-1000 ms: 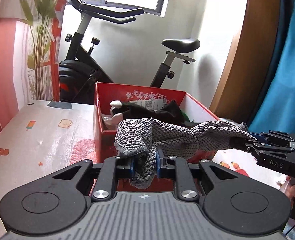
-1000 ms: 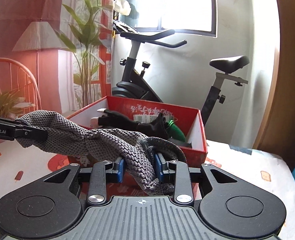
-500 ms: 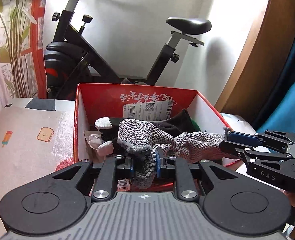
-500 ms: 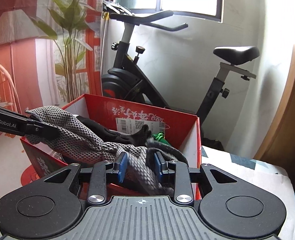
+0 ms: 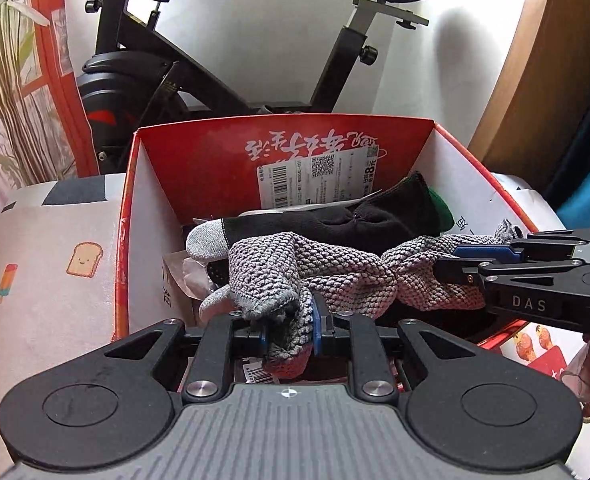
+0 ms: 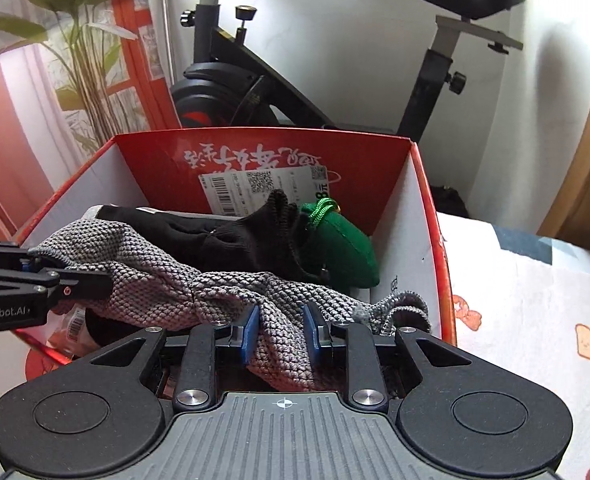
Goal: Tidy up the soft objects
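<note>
Grey knit cloth [image 5: 335, 272] stretched between both tools, hanging over the open red box [image 5: 135, 208] on the bench [image 5: 47, 280]. Left tool [image 5: 289, 330] clenched on one bunched end, blue pads [image 5: 317, 320] pressing the fabric. Right tool [image 6: 281, 330] just been closing, pads pinching the other end. Black sock [image 6: 231, 236] and green soft toy [image 6: 343, 248] lying inside box under the cloth. Exercise bike [image 6: 255, 80] behind box

A black exercise bike [image 6: 255, 76] is standing against the white wall [image 5: 263, 20] at the far side, green leafy plant [image 6: 83, 52] and red-patterned curtain [image 5: 51, 52] hanging left, daylight falling in.
</note>
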Demonstrator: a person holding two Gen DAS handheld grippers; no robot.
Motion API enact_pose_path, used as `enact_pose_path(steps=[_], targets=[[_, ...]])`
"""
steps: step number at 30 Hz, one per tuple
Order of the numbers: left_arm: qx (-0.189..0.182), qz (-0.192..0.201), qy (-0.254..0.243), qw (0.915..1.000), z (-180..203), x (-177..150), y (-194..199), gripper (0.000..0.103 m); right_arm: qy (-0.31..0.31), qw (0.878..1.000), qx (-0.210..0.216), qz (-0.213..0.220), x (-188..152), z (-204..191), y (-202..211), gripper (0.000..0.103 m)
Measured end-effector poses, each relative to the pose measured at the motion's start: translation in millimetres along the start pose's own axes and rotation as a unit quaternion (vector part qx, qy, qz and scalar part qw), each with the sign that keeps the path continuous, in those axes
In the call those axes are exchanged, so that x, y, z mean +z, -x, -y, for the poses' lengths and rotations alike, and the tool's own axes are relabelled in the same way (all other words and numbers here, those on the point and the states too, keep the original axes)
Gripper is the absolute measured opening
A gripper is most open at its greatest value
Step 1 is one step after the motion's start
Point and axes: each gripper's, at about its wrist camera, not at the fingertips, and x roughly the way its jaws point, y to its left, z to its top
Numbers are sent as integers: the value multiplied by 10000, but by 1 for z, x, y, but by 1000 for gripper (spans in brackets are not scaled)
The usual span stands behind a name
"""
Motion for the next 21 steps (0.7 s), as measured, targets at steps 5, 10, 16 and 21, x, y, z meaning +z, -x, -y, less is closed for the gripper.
enact_pose_path(steps=[5,10,16,21], targets=[[16,-202,38,9998,1,-3,-13,21,-215,9993,2,-304,1,6,-17,23],[60,-182,-39,9998,3,-6,-14,26,-330,9986,20,-422,-2,9,-25,22],[78,138,-53,9999,4,-4,7,62,-321,9981,8,-530,0,9,-25,22],[183,616,-141,9978,7,-6,44,87,-329,9991,68,-241,0,6,-6,31]])
